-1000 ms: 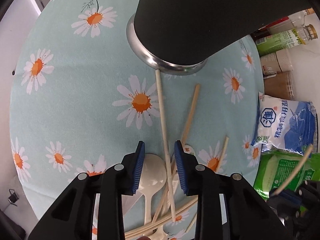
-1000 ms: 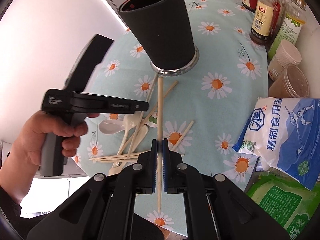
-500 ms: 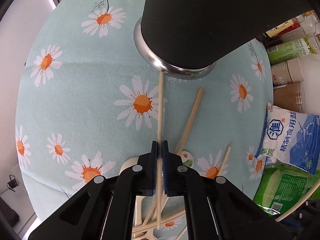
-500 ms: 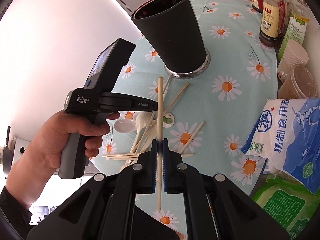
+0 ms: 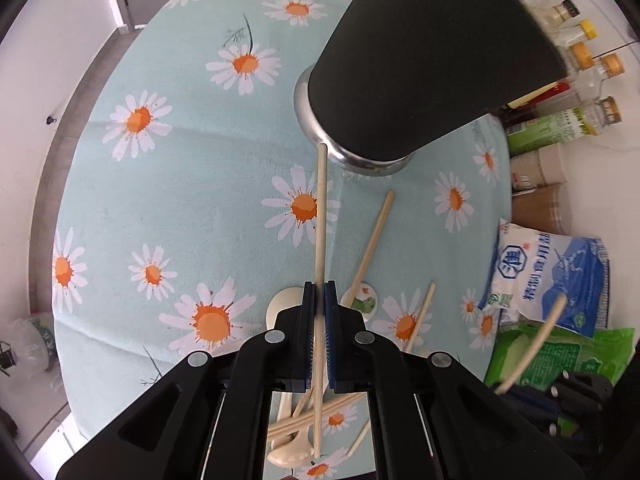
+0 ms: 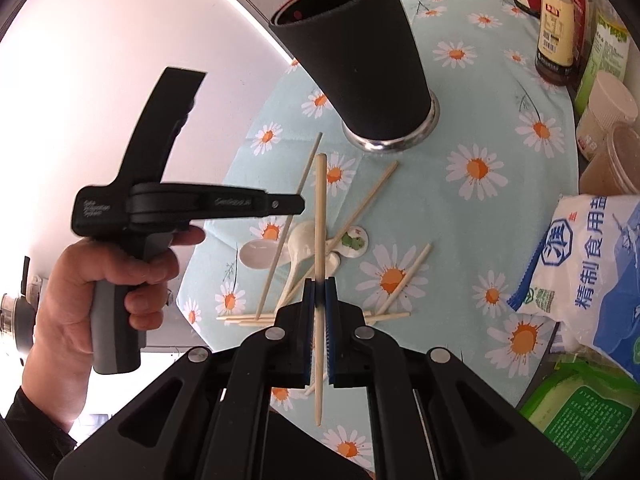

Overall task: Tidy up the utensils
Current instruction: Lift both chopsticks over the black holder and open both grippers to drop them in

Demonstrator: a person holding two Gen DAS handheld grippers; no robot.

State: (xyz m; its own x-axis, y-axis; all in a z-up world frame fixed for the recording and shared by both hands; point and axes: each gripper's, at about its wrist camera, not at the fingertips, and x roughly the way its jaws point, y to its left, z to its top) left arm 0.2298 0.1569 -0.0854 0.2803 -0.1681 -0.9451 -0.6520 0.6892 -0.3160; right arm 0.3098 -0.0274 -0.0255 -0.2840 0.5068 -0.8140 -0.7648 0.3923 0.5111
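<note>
A tall black cup (image 5: 432, 60) with a steel base stands on the daisy tablecloth; it also shows in the right wrist view (image 6: 360, 64), open mouth up. My left gripper (image 5: 319, 296) is shut on a wooden chopstick (image 5: 320, 216) and holds it above the cloth, tip near the cup's base. My right gripper (image 6: 319, 292) is shut on another chopstick (image 6: 319, 208), lifted above the pile. Several chopsticks (image 6: 372, 196) and white spoons (image 6: 304, 240) lie loose on the cloth below. The left gripper (image 6: 296, 205) with its hand shows left in the right wrist view.
A blue-and-white salt bag (image 6: 584, 268) and a green packet (image 6: 580, 412) lie at the right. Sauce bottles (image 6: 556, 32) and lidded tubs (image 6: 608, 108) crowd the far right edge. The round table's edge (image 5: 76, 184) curves on the left.
My left gripper closed on a chopstick from the pile and lifted it. My right gripper rose higher with its chopstick, away from the cup's base.
</note>
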